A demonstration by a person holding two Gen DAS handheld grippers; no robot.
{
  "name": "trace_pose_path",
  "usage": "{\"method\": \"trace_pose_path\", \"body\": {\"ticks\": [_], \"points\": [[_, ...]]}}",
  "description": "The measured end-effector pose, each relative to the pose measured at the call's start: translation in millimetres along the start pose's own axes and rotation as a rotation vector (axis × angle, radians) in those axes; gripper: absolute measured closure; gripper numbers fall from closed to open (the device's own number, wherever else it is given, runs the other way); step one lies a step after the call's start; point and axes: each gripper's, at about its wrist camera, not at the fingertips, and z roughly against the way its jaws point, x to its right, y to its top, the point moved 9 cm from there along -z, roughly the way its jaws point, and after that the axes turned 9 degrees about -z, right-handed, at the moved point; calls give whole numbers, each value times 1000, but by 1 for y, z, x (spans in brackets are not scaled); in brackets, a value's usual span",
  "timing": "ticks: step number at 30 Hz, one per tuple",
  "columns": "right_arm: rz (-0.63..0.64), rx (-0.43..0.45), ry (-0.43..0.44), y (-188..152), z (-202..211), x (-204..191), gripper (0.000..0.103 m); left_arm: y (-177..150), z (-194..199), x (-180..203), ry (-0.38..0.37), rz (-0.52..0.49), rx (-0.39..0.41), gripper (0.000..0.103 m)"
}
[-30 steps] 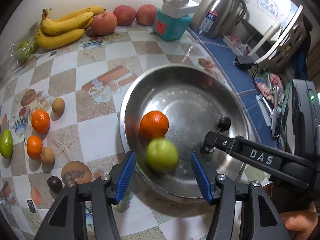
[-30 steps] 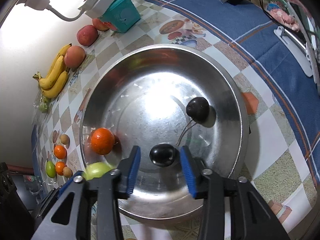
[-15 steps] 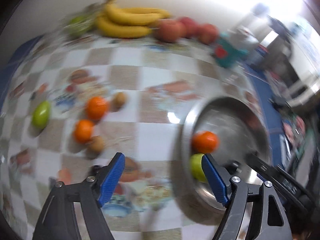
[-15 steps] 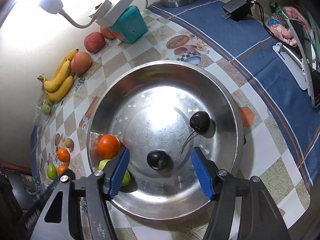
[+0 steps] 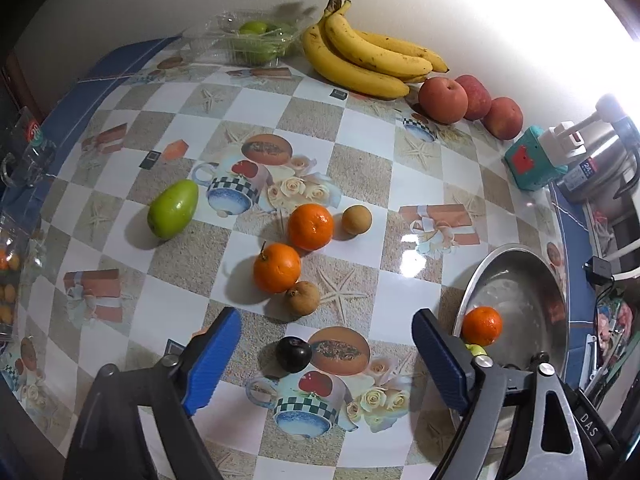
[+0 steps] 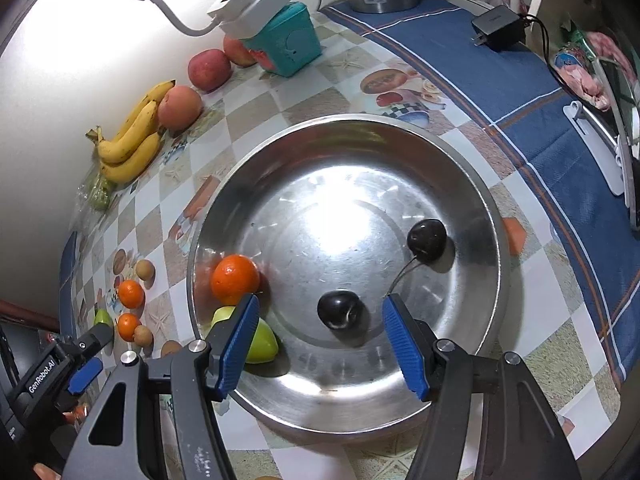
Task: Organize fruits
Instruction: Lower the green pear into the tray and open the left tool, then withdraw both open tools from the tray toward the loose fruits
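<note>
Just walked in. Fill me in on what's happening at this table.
Someone with two handheld grippers is sorting fruit into a steel bowl. It holds an orange, a green fruit and two dark cherries. The right gripper hangs open over the bowl, holding nothing. The left gripper, also open, points at a dark fruit on the table, near two oranges.

I count three oranges: two on the counter [image 5: 404, 176], one [image 5: 310, 227] beside the other [image 5: 276, 268], and a third [image 6: 235, 279] in the steel bowl [image 6: 472, 208]. Two small brown fruits [image 5: 357, 219] [image 5: 302, 298] sit by the counter oranges. Three dark cherries: two in the bowl [image 6: 427, 237] [image 6: 339, 310], one on the counter [image 5: 293, 354]. Two green pear-shaped fruits, one on the counter [image 5: 173, 209], one in the bowl [image 6: 260, 342]. One bunch of bananas [image 5: 366, 62]; I can't tell exactly how many are in it. Three peaches [image 5: 443, 100] [image 5: 477, 96] [image 5: 503, 117]. One clear box of green fruit [image 5: 256, 42], number unclear.
</note>
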Motion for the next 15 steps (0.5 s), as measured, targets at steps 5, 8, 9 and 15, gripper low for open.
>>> {"method": "trace_pose_path", "body": {"ticks": [5,8,9,15], "points": [[-9,-7,-11,0,-3,4,38,-3,-4,2,30,-15,-18,0],[-4,-6,-17,0,-3,4,37,-5,-6,0,50,-19,-28,0],[-2,-5,-17,0,-3,4,37,-6,-7,-1,58,-20,-31,0],[23,-3,-23,-1,-4,0,28,-8,-10,-5,88,-28,-39,0]]}}
